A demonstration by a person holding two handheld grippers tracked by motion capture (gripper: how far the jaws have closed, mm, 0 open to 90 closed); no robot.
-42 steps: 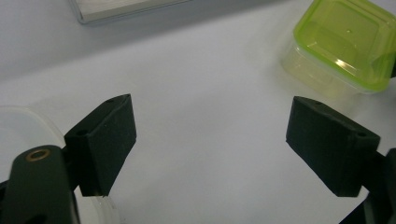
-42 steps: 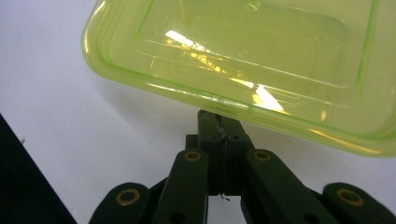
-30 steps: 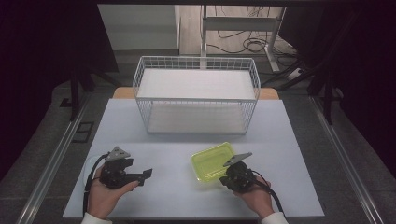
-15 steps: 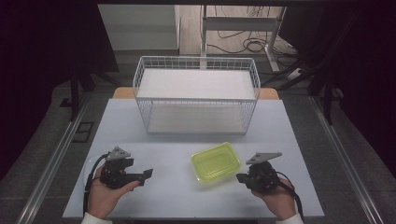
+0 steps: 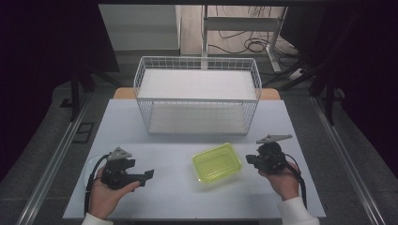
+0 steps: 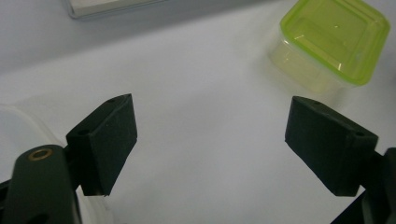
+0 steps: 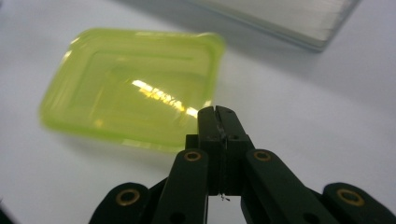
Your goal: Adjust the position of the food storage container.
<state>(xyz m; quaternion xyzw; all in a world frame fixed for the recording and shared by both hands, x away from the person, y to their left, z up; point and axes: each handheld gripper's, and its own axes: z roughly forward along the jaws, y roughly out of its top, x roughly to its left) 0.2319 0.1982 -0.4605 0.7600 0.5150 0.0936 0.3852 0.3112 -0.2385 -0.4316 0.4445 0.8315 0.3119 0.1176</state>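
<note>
The green box [image 5: 217,162] sits on the table [image 5: 178,197] between your tongs. Your right gripper [image 7: 217,116] is pinched together (holding nothing), your left gripper [image 6: 210,140] spread wide. Poke the box carelessly and it could slide away.

Overhead light falls evenly on the pale grey rectangular tabletop [image 5: 178,187], while the room around it sinks into near-black, its details lost. Shadows on the table are soft and short. In the right gripper view a bright streak of glare sits on the translucent lime-green plastic container [image 7: 130,98], whose left edge smears with motion blur; the white wire-mesh basket [image 7: 289,23] behind it is out of focus. The left gripper view is softly focused and slightly washed out toward the top.
</note>
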